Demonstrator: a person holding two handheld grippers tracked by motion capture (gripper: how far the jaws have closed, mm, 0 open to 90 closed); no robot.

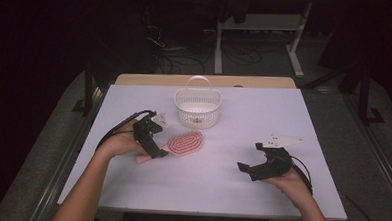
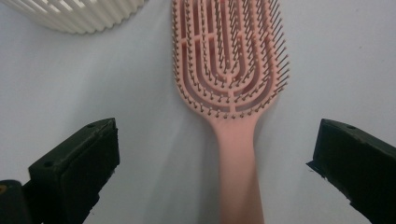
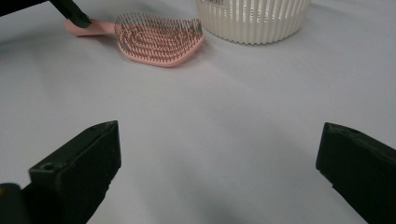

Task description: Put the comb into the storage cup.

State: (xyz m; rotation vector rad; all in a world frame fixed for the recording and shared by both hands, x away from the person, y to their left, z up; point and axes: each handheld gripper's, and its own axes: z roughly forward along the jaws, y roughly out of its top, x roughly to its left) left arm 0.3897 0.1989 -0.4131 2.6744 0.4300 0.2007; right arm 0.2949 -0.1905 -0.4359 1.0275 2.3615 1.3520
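Straddling pink hairbrush [image 2: 231, 70] handle, left gripper [image 2: 219, 154] spread wide

Two black jaws rise from the lower corners of the frame, wide apart, with bare white desk [image 3: 233, 140] between them. At upper left lies a pink hairbrush [image 3: 154, 39], bristles up, a black tip of the other claw [image 3: 74, 16] at its handle. A white slatted basket [image 3: 254, 21] stands at upper right, just beside the brush head.
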